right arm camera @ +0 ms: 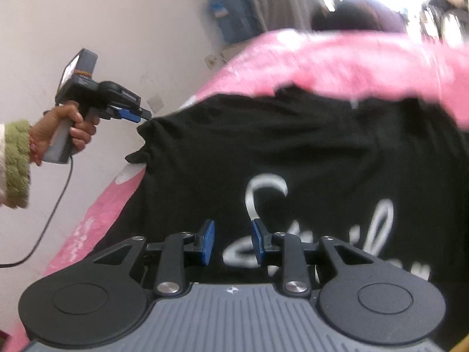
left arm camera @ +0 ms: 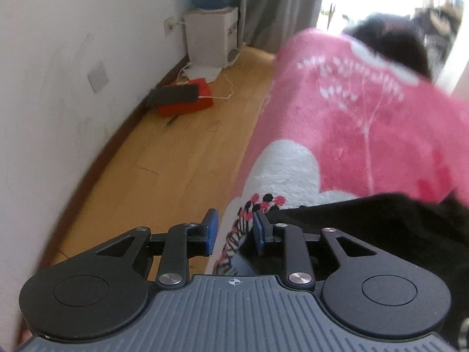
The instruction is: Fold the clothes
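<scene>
A black T-shirt (right arm camera: 293,146) with white lettering (right arm camera: 263,193) lies spread on a pink and white fleece blanket (right arm camera: 351,55). My right gripper (right arm camera: 233,242) hovers open just above the lettered part, nothing between its blue pads. In the right wrist view a hand (right arm camera: 73,129) holds my left gripper (right arm camera: 142,115) at the shirt's bunched left corner. In the left wrist view my left gripper (left arm camera: 234,231) is open over the blanket (left arm camera: 351,117) edge. The black shirt (left arm camera: 381,234) touches the outer side of its right finger (left arm camera: 259,231).
Left of the bed runs a wooden floor (left arm camera: 164,158) along a white wall (left arm camera: 58,73). On it lie a red box (left arm camera: 187,99) and a white water dispenser (left arm camera: 211,38). A grey curtain (left arm camera: 278,6) and a dark heap (left arm camera: 390,41) lie beyond the blanket.
</scene>
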A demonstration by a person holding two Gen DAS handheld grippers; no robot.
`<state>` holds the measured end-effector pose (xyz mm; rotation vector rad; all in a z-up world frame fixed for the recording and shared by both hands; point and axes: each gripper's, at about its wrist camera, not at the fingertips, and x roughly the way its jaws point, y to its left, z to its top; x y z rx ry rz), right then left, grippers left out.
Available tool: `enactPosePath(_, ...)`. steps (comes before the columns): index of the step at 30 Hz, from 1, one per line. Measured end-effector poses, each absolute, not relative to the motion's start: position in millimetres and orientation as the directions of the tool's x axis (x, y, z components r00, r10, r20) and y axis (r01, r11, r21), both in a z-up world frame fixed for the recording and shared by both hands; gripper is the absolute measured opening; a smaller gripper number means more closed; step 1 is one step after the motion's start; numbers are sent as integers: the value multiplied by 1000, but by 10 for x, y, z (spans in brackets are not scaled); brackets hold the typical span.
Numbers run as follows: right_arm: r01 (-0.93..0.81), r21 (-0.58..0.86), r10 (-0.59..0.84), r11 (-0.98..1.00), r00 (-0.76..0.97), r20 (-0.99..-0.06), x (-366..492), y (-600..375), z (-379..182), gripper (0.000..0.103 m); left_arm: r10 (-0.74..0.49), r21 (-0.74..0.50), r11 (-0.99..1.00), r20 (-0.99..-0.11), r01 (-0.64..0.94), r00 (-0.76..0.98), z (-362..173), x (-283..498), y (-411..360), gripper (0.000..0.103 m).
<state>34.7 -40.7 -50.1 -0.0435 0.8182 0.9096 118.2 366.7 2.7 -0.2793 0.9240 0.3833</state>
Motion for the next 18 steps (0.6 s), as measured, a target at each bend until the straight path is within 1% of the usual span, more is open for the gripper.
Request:
enactPosePath(3,-791,173,705,587,395,-589,251,-181,-273,31,58,-223,891,-807,-395,588,70,905,3733,26)
enactPosePath(7,-890,87,782,447,342,-522,84,235,-94,31,-42,-292,902,-792,-317,609,13,643,3673,27)
enactPosePath(11,-941,-46,794,335,309,-523,-106,764,-168,31,-72,-280,917,-817,-285,573,-140,623,3556,27)
enactPosePath(18,-921,-114,733,372,367,-573,6,1362,-468,31,-64,-242,936,-832,-257,551,-317,610,3476,27)
